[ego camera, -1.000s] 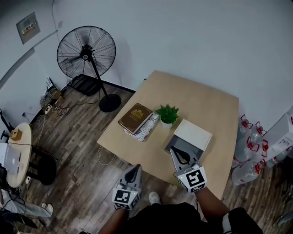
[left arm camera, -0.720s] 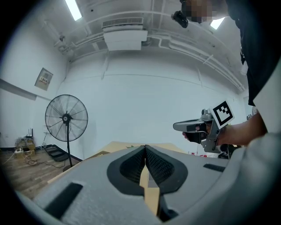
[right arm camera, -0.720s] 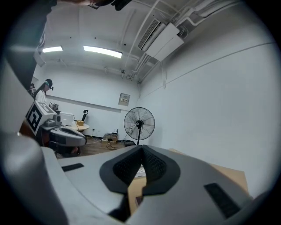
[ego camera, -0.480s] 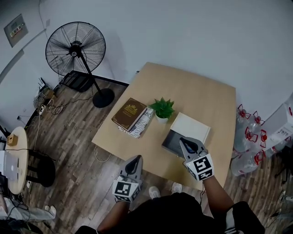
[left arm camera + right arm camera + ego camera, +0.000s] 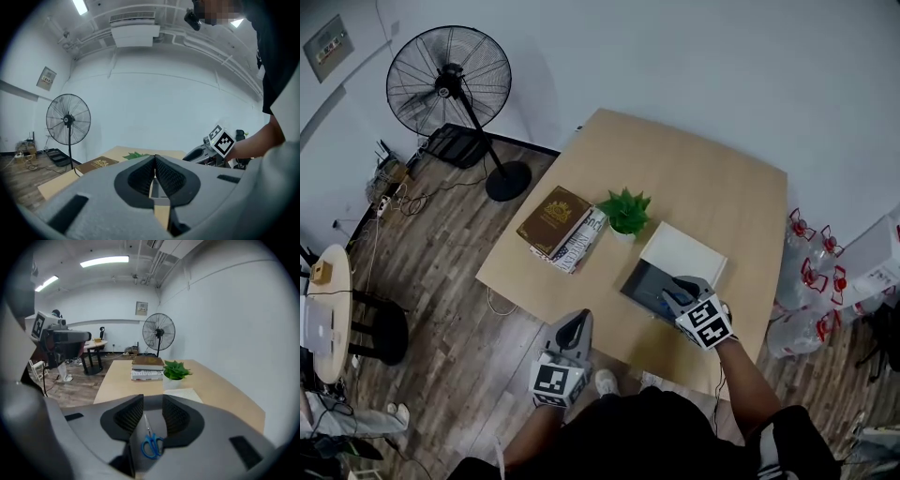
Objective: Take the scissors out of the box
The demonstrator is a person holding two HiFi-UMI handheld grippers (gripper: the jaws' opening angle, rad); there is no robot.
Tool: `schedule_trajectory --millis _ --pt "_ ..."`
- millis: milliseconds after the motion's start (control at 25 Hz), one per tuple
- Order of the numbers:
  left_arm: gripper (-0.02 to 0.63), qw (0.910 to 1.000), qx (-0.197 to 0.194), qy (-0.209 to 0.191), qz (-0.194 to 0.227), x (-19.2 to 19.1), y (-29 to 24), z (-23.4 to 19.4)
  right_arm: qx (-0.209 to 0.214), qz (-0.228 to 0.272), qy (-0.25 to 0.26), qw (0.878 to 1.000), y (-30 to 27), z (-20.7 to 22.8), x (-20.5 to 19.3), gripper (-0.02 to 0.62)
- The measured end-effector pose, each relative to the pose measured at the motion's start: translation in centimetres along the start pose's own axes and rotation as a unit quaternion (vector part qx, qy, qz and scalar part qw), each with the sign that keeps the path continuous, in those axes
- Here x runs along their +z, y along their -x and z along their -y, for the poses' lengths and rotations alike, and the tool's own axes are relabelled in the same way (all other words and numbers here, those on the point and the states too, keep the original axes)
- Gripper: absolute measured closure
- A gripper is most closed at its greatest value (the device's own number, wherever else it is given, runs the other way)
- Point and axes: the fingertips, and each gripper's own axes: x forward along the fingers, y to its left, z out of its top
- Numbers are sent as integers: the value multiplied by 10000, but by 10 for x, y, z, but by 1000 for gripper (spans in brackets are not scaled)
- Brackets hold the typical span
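Observation:
A grey box (image 5: 639, 279) lies open on the wooden table (image 5: 712, 197), its white lid (image 5: 680, 253) beside it on the far side. Blue-handled scissors (image 5: 152, 444) lie flat on the box floor, blades pointing away. My right gripper (image 5: 675, 292) tilts down over the box. Its jaws have just been opening and now stand apart, with the scissors seen between and below them in the right gripper view, not pressed by the pads. My left gripper (image 5: 573, 325) hovers shut off the table's near edge, holding nothing. Its closed tips (image 5: 154, 158) show in the left gripper view.
A potted plant (image 5: 624, 211) and a stack of books (image 5: 558, 225) sit left of the box. A standing fan (image 5: 445, 84) is on the floor at far left, water bottles (image 5: 811, 281) right of the table, a round side table (image 5: 323, 309) at left.
The right gripper came down and forward from the table's near edge to over the open box, tipping downward, and its jaws went from shut to open. The left gripper stays shut.

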Motion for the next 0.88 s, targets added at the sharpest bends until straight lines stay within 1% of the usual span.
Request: schedule_trajectory --millis 120,240,360,520,720,880 --pt "601 9999 116 50 -54 -4 -3 -2 196 -554 181 9981 -13 -2 -26 486" --pt "601 9997 208 121 -38 -3 -5 -4 331 -1129 372 9924 -24 -2 -55 472" --pt "601 9995 272 147 -110 -8 -6 -6 431 -1686 662 9825 -36 -2 -86 453" --pt "601 9991 384 135 -131 -10 -11 -12 599 -2331 1121 9641 -46 -3 -121 449" --pt "601 9979 608 197 -59 -7 -15 -22 710 -2720 1506 9478 -51 -8 -140 433" --pt "601 9976 668 182 -72 -7 -18 -26 690 -2944 1740 9372 -60 -4 -148 433"
